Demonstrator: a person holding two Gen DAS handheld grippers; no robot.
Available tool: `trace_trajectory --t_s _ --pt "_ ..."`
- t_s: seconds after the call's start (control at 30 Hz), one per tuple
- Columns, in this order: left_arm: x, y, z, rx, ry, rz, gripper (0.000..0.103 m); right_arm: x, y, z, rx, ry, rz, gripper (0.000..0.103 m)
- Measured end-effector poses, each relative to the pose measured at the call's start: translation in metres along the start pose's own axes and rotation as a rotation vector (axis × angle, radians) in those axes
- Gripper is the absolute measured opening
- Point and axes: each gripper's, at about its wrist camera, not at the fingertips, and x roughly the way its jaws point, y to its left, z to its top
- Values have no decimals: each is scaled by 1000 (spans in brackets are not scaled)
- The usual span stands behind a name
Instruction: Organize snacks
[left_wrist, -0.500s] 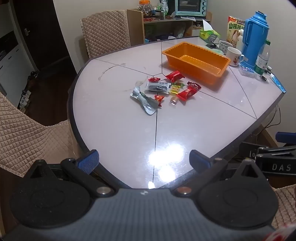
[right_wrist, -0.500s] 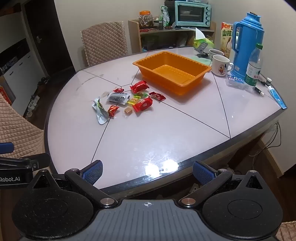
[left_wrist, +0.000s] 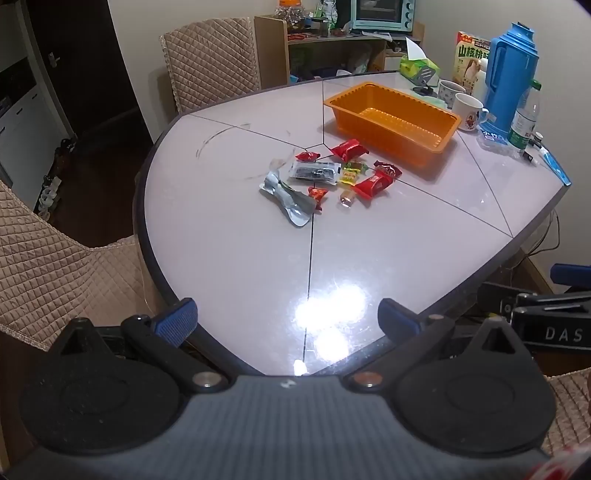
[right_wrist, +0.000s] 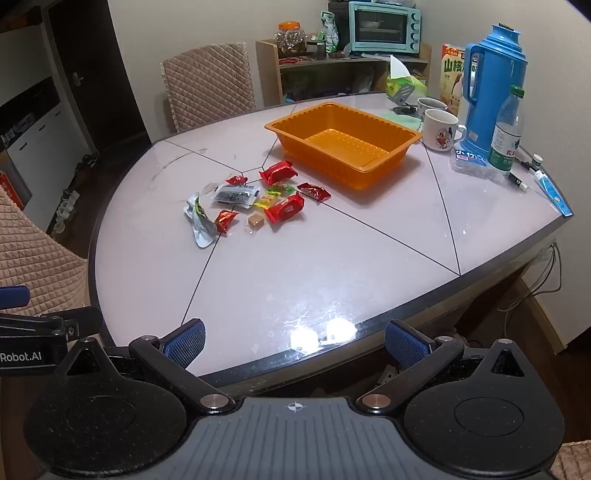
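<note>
Both tongs are held apart with nothing between them: the left tongs (left_wrist: 287, 320) and the right tongs (right_wrist: 295, 338) are kept above the near edge of the tabletop (right_wrist: 332, 258). Well beyond them, a cluster of wrapped snacks (right_wrist: 258, 201) is spread near the tabletop's middle. Just beside the cluster, on its far side, an orange tray (right_wrist: 343, 142) is seen, with nothing in it.

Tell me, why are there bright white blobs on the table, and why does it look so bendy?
Left wrist view: lamp glare on the glossy table; right wrist view: the same glare. The fisheye lens bends the table edge in both views.
</note>
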Motion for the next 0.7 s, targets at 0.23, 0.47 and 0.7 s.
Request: trace_trajectory --t_s 0.23,0.47,0.7 --pt "4 4 4 -3 6 -8 103 1 1 0 -1 0 0 103" --pt "4 3 4 -2 6 -9 103 0 0 1 -1 1 -2 103" --pt "4 3 4 -1 5 -13 103 0 2 1 -3 0 -3 103"
